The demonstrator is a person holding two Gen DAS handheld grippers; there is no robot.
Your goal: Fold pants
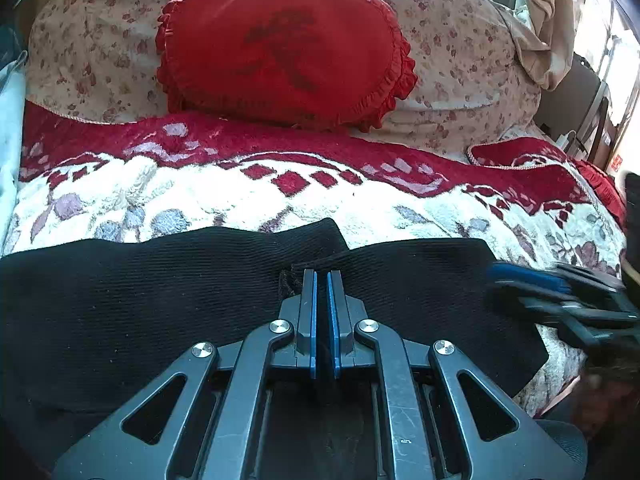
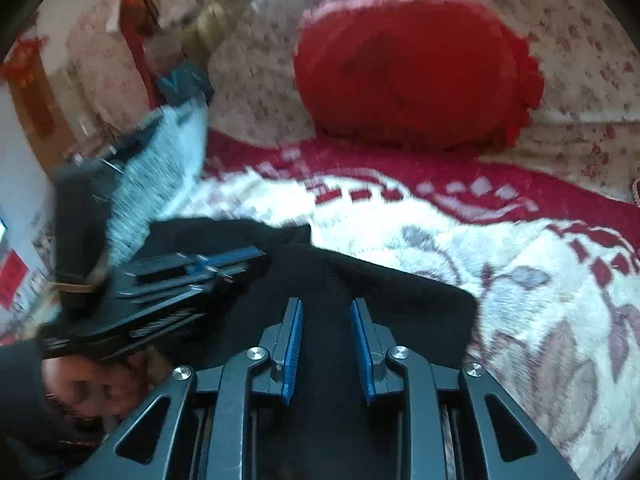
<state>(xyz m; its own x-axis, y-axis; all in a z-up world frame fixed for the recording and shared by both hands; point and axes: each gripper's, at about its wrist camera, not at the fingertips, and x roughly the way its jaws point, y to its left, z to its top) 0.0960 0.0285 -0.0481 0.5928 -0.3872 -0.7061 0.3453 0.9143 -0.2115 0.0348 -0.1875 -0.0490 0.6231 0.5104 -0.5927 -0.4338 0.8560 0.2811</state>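
Black ribbed pants [image 1: 160, 292] lie across the near part of a red-and-white blanket [image 1: 280, 196] on the bed. My left gripper [image 1: 322, 276] is shut, its blue pads nearly touching, over the pants near a fold in their far edge; whether cloth is pinched I cannot tell. My right gripper [image 2: 326, 304] is open over the right end of the pants [image 2: 400, 304]. It shows blurred in the left wrist view [image 1: 520, 280]. The left gripper [image 2: 240, 258] shows at left in the right wrist view, held by a hand.
A red heart-shaped ruffled cushion [image 1: 284, 44] leans on a floral pillow [image 1: 460, 60] at the head of the bed. A curtain [image 1: 548, 20] and furniture stand at the right. The blanket [image 2: 520, 280] stretches right of the pants.
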